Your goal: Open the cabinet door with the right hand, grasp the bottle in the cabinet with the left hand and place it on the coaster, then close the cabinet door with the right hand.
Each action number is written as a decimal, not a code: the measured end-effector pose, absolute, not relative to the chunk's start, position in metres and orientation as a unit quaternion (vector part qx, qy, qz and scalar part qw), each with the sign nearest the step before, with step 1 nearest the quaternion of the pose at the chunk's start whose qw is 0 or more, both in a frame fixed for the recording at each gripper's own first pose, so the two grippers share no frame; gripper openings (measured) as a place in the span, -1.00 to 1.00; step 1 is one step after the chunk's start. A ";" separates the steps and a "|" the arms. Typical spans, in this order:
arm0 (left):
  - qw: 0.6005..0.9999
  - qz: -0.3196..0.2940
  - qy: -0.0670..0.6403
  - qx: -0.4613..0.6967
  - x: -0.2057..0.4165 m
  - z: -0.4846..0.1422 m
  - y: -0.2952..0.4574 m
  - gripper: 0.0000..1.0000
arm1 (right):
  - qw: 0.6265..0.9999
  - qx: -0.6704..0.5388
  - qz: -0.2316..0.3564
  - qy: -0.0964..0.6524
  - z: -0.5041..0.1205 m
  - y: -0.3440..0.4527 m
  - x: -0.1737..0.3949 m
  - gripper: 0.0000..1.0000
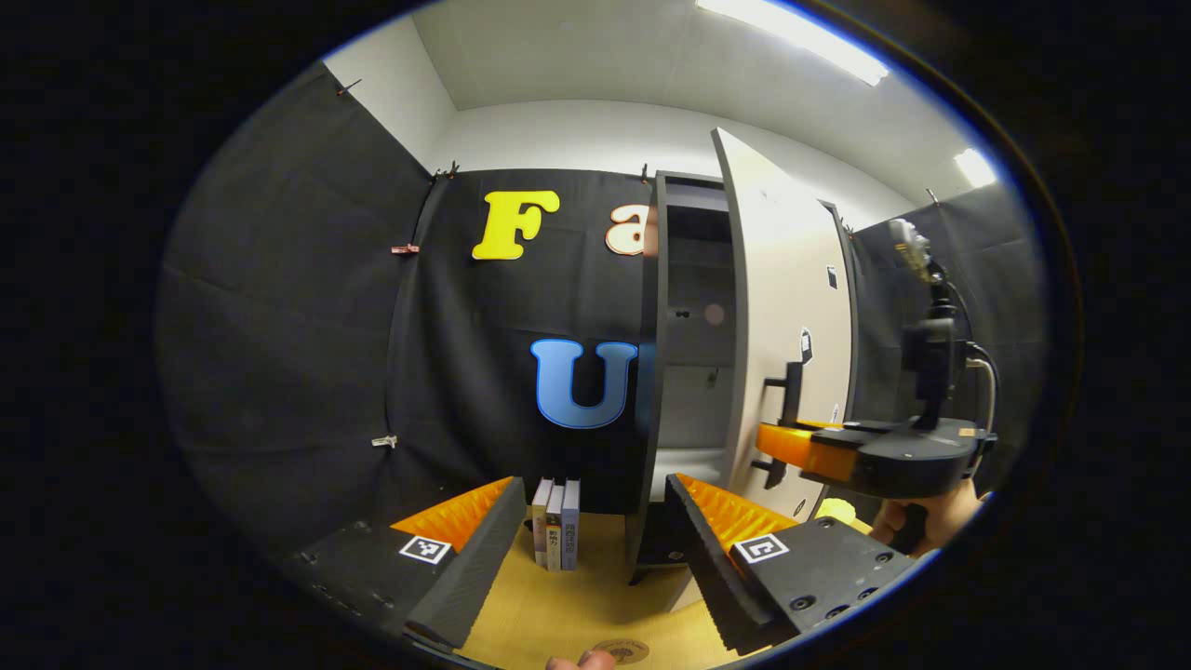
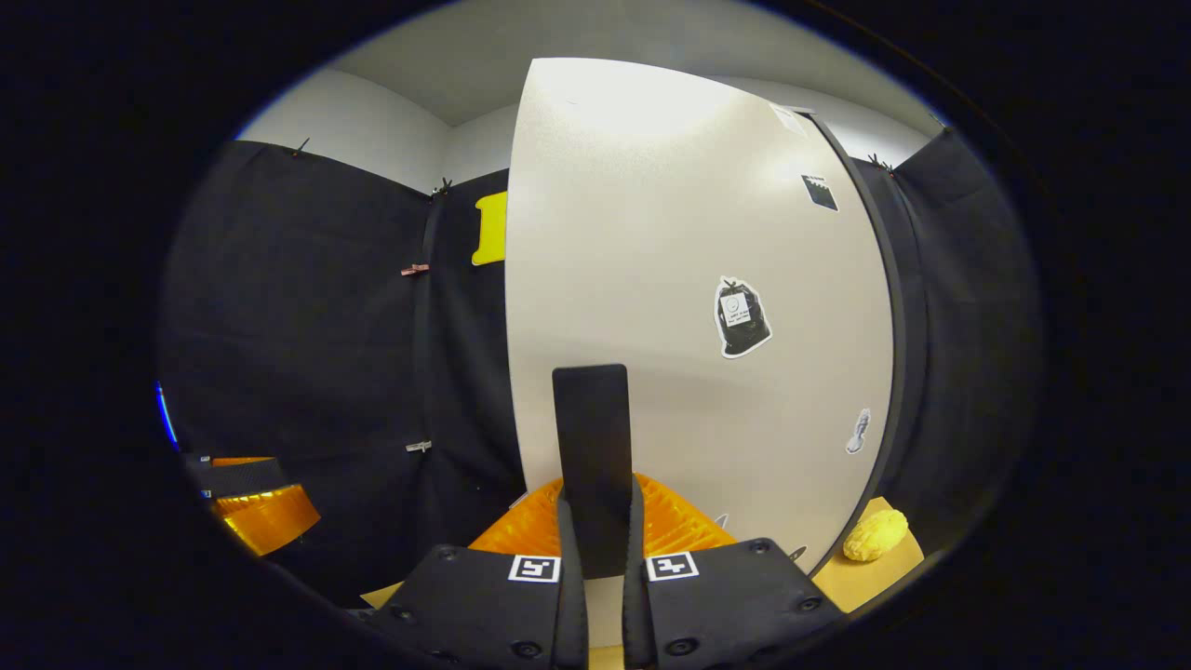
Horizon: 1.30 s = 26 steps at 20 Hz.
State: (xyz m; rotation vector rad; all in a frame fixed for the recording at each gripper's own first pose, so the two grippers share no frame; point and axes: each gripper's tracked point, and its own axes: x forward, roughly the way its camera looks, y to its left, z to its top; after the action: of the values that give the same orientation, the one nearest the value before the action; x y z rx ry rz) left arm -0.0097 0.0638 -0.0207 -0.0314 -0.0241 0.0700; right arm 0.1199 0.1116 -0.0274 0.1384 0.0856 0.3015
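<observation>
The dark cabinet (image 1: 656, 372) stands with its white door (image 1: 786, 307) swung partly open, dim shelves showing in the gap. My right gripper (image 1: 780, 443) is shut on the door's black handle (image 1: 789, 395); a hand (image 1: 935, 521) holds it. In the right gripper view the handle (image 2: 591, 437) stands upright, pinched between both fingers of the right gripper (image 2: 595, 558), with the door (image 2: 698, 279) right behind. My left gripper (image 1: 595, 540) is open and holds nothing, in front of the cabinet's opening. The round coaster (image 1: 622, 649) lies on the wooden table just below it.
Three books (image 1: 555, 523) stand upright on the table (image 1: 568, 605) left of the cabinet. A yellow lumpy object (image 2: 875, 535) lies on the table by the door's lower right. Stickers (image 2: 742, 318) mark the door. Black cloth walls close in behind and at both sides.
</observation>
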 end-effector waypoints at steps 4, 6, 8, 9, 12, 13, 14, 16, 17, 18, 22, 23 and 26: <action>1.000 0.020 -0.015 -0.010 -0.006 -0.014 0.044 0.89 | 0.986 0.069 0.148 0.042 -0.027 0.085 0.087 -0.63; 1.000 0.010 -0.016 -0.007 -0.006 -0.013 0.031 0.89 | 0.988 0.056 0.142 0.039 -0.026 0.070 0.077 -0.63; 1.000 -0.002 -0.013 -0.010 -0.007 -0.013 0.017 0.89 | 0.989 0.050 0.133 0.039 -0.025 0.053 0.065 -0.63; 1.000 -0.008 -0.012 -0.012 -0.008 -0.013 0.011 0.89 | 0.990 0.051 0.128 0.041 -0.025 0.045 0.060 -0.63; 1.000 -0.019 -0.012 -0.011 -0.009 -0.011 -0.005 0.89 | 0.993 0.048 0.103 0.039 -0.025 0.018 0.050 -0.64; 1.000 -0.023 -0.014 -0.012 -0.009 -0.010 -0.009 0.89 | 0.994 0.047 0.094 0.037 -0.024 0.009 0.046 -0.64; 0.999 -0.027 -0.014 -0.014 -0.007 -0.012 -0.015 0.89 | 0.995 0.047 0.082 0.038 -0.024 -0.001 0.043 -0.64; 0.999 -0.036 -0.012 -0.018 -0.005 -0.012 -0.026 0.89 | 0.996 0.048 0.060 0.038 -0.024 -0.018 0.037 -0.65; 0.999 -0.040 -0.011 -0.020 -0.004 -0.012 -0.031 0.89 | 0.997 0.047 0.047 0.036 -0.023 -0.028 0.034 -0.65; 0.999 -0.042 -0.011 -0.021 -0.002 -0.012 -0.035 0.89 | 0.998 0.047 0.035 0.035 -0.024 -0.037 0.032 -0.66; 0.998 -0.052 -0.008 -0.020 0.011 -0.012 -0.053 0.84 | 0.999 0.032 -0.002 0.032 -0.024 -0.071 0.032 -0.67; 0.998 -0.054 -0.008 -0.019 0.016 -0.011 -0.057 0.89 | 0.999 0.028 -0.009 0.032 -0.023 -0.080 0.033 -0.67; 0.998 -0.057 -0.008 -0.020 0.034 -0.012 -0.071 0.89 | 0.998 0.036 -0.030 0.030 -0.021 -0.104 0.038 -0.77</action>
State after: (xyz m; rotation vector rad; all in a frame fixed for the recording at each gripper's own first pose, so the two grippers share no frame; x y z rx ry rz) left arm 0.0339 -0.0711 -0.0116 -0.0394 -0.0163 -0.1150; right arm 0.0378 -0.1039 -0.0213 0.0722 0.0607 -0.0596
